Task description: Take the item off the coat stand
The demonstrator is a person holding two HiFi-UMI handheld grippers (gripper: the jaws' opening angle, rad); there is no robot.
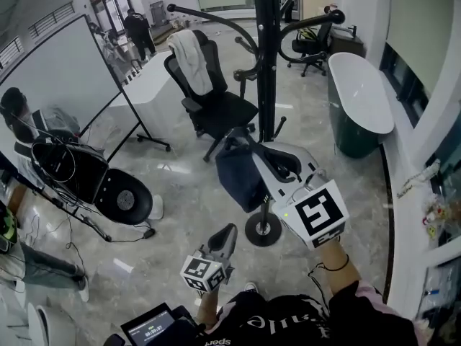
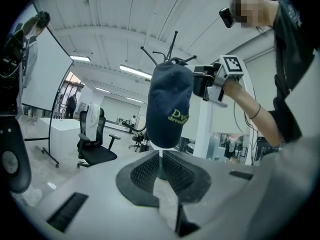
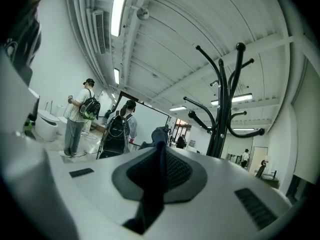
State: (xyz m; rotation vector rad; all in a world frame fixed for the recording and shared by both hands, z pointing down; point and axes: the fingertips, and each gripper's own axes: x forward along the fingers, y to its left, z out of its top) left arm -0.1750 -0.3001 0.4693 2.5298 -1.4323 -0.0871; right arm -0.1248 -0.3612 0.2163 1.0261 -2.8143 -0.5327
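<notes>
Glossy marble floor (image 1: 180,193) lies below right claw (image 3: 160,156) pinching soft navy cap (image 2: 170,104).

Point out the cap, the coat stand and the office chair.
cap (image 2: 170,101), left gripper view, its crown.
coat stand (image 1: 266,63), head view, its pole.
office chair (image 1: 227,110), head view, its seat.

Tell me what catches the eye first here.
A navy cap hangs pinched in the jaws of the right gripper, mid-frame in the head view, just in front of the black coat stand. The left gripper sits lower, jaws together and empty. Behind the stand, a black office chair carries a white garment.
</notes>
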